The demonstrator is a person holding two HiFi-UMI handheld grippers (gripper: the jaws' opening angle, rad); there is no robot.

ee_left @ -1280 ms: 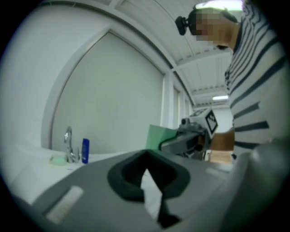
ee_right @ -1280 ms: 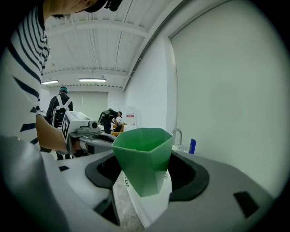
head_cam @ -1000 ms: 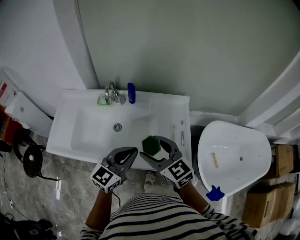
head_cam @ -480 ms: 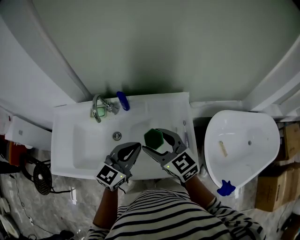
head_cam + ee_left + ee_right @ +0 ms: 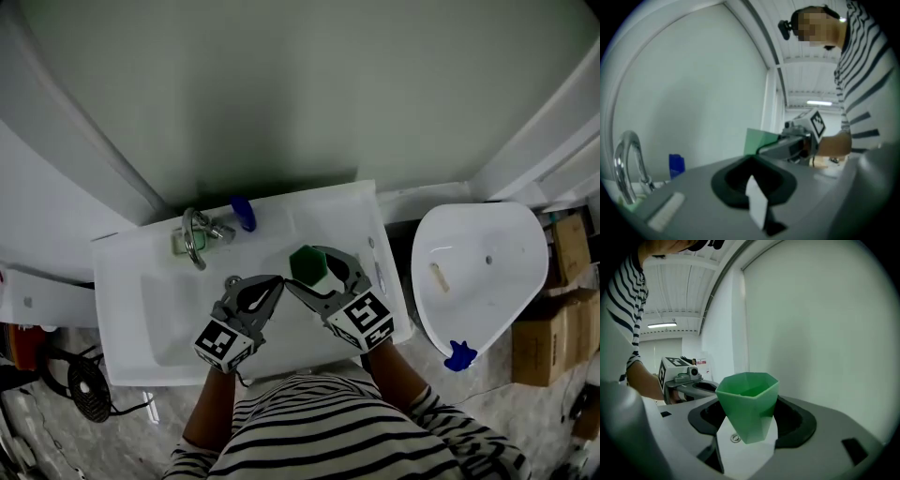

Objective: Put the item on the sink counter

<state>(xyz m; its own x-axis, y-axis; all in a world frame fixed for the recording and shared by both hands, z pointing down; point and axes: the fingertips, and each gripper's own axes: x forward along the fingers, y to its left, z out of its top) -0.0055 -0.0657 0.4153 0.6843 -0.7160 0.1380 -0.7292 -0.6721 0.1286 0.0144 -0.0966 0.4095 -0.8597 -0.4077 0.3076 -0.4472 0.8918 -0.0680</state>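
Between the jaws of the right gripper (image 5: 303, 272) a green faceted cup (image 5: 306, 262) is held upright, mouth up; the jaws are spread only as far as the cup's width and are closed against its sides. From the head view the cup is seen over the right part of the white sink counter (image 5: 339, 210), near the basin's right edge; whether its base touches the surface cannot be told. Just beside it to the left, the left gripper (image 5: 277, 281) is seen with its jaws brought together and nothing between them, tips pointing toward the cup. Both grippers are positioned over the front half of the basin (image 5: 173, 314). At the back edge of the counter a chrome faucet (image 5: 194, 236) is noted, with a pale green item (image 5: 180, 245) touching its left side and a blue item (image 5: 243, 213) just to its right. A white toilet (image 5: 483, 272) stands beside the sink, well apart from the cup, with a small blue object (image 5: 459, 356) at its front rim
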